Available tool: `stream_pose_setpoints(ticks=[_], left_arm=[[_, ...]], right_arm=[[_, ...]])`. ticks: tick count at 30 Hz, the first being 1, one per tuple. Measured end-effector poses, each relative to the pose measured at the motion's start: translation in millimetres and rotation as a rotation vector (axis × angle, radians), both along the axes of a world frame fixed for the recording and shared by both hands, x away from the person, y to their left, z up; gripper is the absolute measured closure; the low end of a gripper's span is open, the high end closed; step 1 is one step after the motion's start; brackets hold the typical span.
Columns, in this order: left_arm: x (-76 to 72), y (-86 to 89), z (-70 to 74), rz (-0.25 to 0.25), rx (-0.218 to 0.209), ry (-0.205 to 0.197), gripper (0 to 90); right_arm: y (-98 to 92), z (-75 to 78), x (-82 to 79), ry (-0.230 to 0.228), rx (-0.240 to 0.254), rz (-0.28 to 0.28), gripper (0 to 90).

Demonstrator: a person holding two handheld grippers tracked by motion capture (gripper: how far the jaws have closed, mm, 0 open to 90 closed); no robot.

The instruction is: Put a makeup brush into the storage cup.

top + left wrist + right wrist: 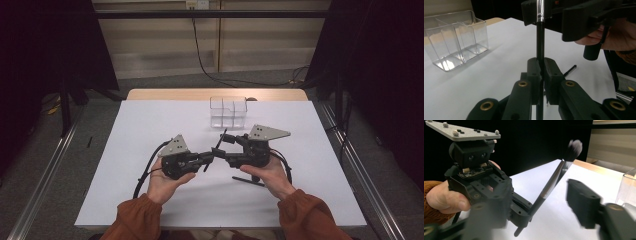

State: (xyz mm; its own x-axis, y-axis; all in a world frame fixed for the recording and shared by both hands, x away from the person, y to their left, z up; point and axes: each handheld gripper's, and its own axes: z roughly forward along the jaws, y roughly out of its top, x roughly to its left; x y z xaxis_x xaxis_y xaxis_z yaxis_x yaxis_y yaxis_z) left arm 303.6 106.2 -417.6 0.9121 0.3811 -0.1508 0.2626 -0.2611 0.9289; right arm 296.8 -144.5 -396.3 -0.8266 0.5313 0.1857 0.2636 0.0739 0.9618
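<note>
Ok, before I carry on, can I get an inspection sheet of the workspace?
Surface: white table, wooden far edge.
Job's things: brush, gripped low on its handle, bristles free.
Clutter: clear divided box at the far side, looks empty; thin black stick lying by the right hand.
Grippers: left tool shut on the brush; right tool open, jaws either side of the brush.
Cables: left tool's cable loops on the table; floor cable behind.
Surroundings: dark curtains, metal rails.

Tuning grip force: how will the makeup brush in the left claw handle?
The brush looks light and thin, its handle likely stiff. The round, glossy shaft may slip or twist in the left claw. Its soft bristles probably flex if pushed.
</note>
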Motion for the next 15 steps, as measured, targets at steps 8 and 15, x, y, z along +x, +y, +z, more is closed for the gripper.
stream_pose_setpoints(ticks=[8, 15], left_arm=[[0.2, 0.4, -1.6, -0.008, 0.003, 0.006, 84.0], [-0.6, -1.9, -3.4, -0.026, 0.01, 0.0, 84.1]], right_arm=[[-1.1, -2.4, 1.2, 0.019, 0.006, 0.0, 67.9], [-1.9, -5.2, 1.5, 0.029, 0.005, 0.002, 77.8]])
